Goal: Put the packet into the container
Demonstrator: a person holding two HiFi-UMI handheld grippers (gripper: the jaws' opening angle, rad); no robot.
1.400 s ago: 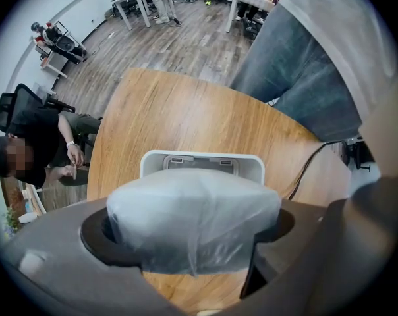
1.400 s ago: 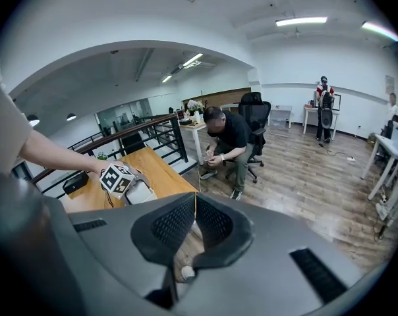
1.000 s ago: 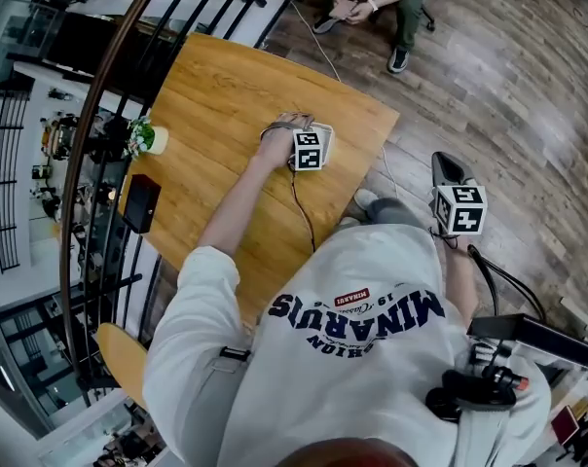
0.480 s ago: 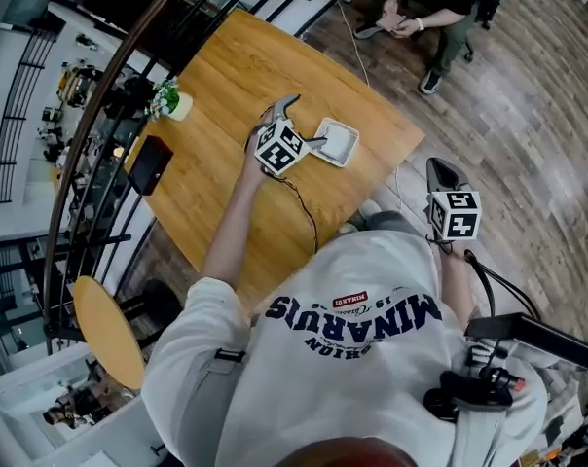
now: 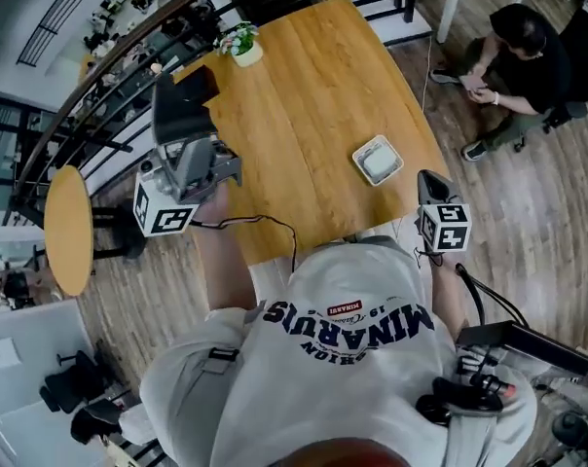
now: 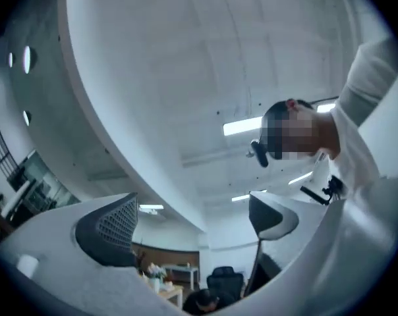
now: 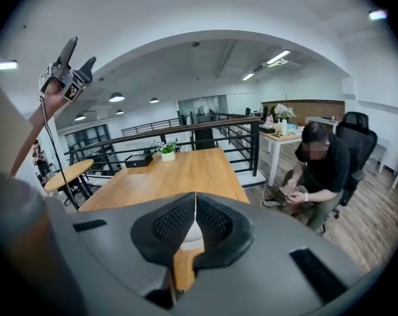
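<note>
Bright overhead strip lights (image 6: 242,125); strong fisheye warp, dark corners.

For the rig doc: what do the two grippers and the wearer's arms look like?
The left gripper and right gripper have grey bodies with black, grid-textured pads. Each carries a white cube with black square markers, left and right. A black cable runs from the left gripper. The person wears a white short-sleeved T-shirt with dark blue print.
</note>
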